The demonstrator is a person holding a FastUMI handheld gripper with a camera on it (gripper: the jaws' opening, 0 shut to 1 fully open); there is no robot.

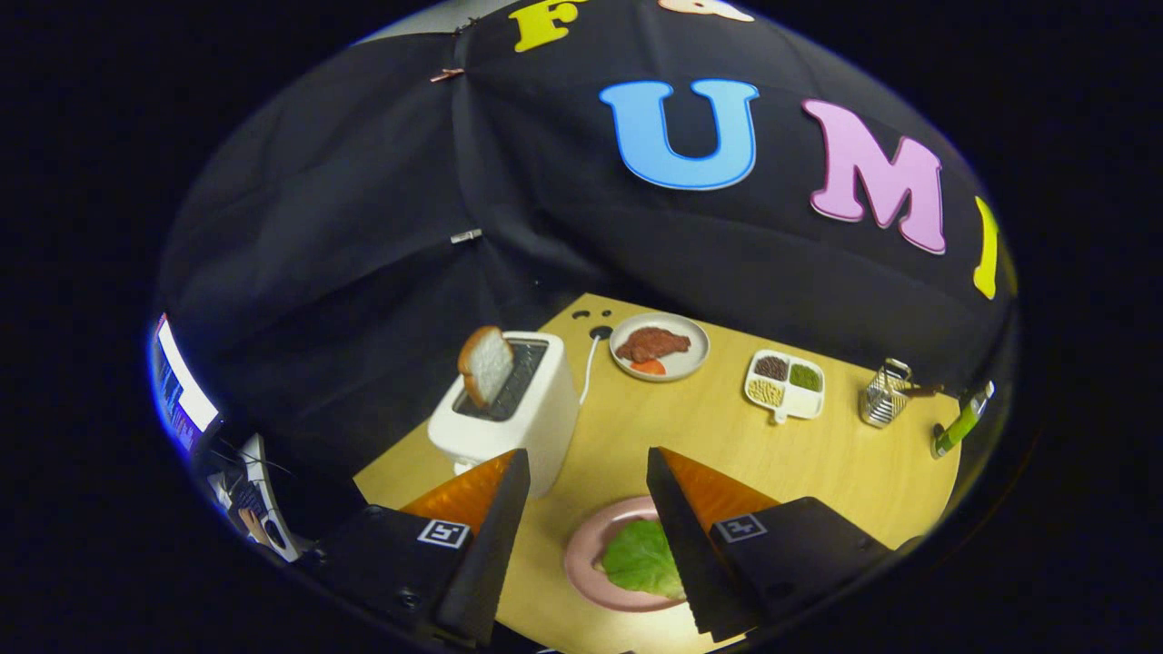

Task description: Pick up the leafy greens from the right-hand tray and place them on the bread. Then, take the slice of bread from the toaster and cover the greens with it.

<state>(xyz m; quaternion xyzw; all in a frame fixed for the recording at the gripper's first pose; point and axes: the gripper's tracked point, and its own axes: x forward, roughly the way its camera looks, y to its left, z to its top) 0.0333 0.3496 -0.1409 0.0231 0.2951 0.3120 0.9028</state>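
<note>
Already the first half looks finished, judging by how things lie: the leafy greens [641, 559] rest on the pink plate [581, 554] close in, between the fingers and partly hidden behind the right one, and a pale edge just under the leaf at its left side may be the bottom slice of bread, though too little of it shows to be sure. The hand-held gripper [586, 460] is released, its two fingers spread well apart with nothing between the tips, hovering above the near part of the wooden surface [709, 436]. The leaf itself is a single bright green piece, broad and slightly crinkled, with pale veins, lying flat and spread out. What is left, as I judge it, is the second half: the slice of bread [486, 365] has yet to be fetched. It stands just beyond the left finger, sticking up out of the slot of the white toaster [518, 413], upright and leaning a little, its brown crust along the edge and its pale crumb facing the fingers, free for a pinch from above. A white cord [589, 368] runs from the toaster's far side toward the back of the surface. Farther on sit a white plate [627, 359] with a reddish-brown piece of food and something orange, then a white tray of four compartments [786, 392] holding grains and green stuff, a metal grater [884, 395], and a green-handled tool [960, 422] at the far edge.
</note>
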